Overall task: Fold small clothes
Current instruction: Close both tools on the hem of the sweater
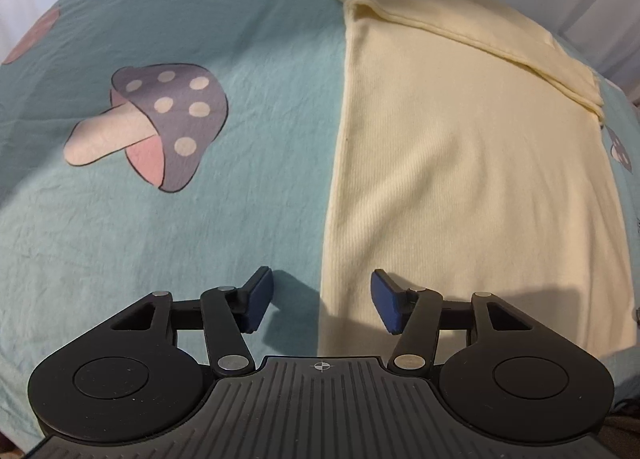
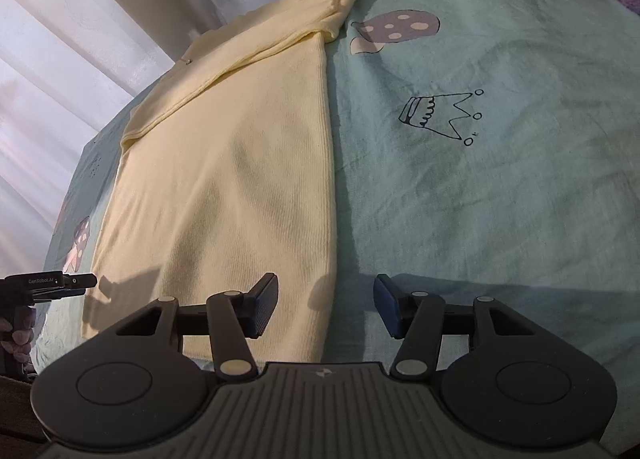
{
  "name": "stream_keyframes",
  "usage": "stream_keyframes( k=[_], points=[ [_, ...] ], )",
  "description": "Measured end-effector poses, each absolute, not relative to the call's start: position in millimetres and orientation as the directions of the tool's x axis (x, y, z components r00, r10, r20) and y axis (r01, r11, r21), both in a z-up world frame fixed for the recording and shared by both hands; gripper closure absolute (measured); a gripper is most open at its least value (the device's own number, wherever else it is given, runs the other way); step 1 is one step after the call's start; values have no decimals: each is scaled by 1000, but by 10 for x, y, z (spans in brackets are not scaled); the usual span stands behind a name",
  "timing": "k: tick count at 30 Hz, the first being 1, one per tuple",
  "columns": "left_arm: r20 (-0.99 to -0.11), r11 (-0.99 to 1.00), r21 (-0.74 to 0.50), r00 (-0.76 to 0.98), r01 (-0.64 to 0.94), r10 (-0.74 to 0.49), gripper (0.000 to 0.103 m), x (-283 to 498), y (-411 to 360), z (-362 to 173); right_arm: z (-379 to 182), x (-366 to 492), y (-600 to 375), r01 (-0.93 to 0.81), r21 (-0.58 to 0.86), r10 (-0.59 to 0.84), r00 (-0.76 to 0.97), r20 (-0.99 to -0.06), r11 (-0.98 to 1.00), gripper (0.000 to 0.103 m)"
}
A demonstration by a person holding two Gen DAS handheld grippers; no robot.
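Both my claws hang partly spread with nothing between the pads: my left gripper (image 1: 322, 301) straddles the left edge of the pale yellow garment (image 1: 460, 163), my right gripper (image 2: 326, 305) its right edge. That garment lies flat on the teal mushroom-print sheet (image 1: 180, 239), top folded over.

I see 1 pale yellow ribbed garment (image 1: 460, 163) lying flat on the teal sheet, folded into a long panel. In the left wrist view it fills the 1 to 4 o'clock area, a folded sleeve (image 1: 472, 19) crossing its far end toward 1 o'clock.
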State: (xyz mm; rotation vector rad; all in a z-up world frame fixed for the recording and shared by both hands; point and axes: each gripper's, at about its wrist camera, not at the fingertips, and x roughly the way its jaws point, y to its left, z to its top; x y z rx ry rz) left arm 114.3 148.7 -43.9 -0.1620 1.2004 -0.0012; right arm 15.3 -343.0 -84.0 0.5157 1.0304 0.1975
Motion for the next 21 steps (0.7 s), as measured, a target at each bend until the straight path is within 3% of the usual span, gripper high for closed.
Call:
stream_keyframes(
  k=[2, 4, 8, 14, 16, 21],
  points=[
    [-928, 983, -162, 351, -82, -123, 62, 1086, 1520, -424, -874, 138, -3493, 101, 546, 430, 505, -748, 832, 57],
    [-926, 973, -210, 337, -91, -169, 65, 1034, 1557, -434, -915, 147, -3525, 116, 601, 483, 486, -728, 791, 60],
    [-922, 957, -274, 310, -97, -233, 82, 955, 1561, -459, -977, 154, -3521, 127, 651, 536, 464, -706, 748, 66],
    [-922, 957, -284, 290, -51, -258, 92, 924, 1481, -489, -1054, 159, -3537, 159, 692, 574, 447, -687, 704, 81],
    [-920, 956, -290, 287, -47, -265, 93, 936, 1490, -495, -1091, 183, -3524, 164, 697, 582, 436, -686, 699, 92],
    [-900, 941, -336, 312, -52, -304, 95, 947, 1529, -448, -1050, 215, -3459, 136, 700, 588, 446, -675, 701, 97]
  ],
)
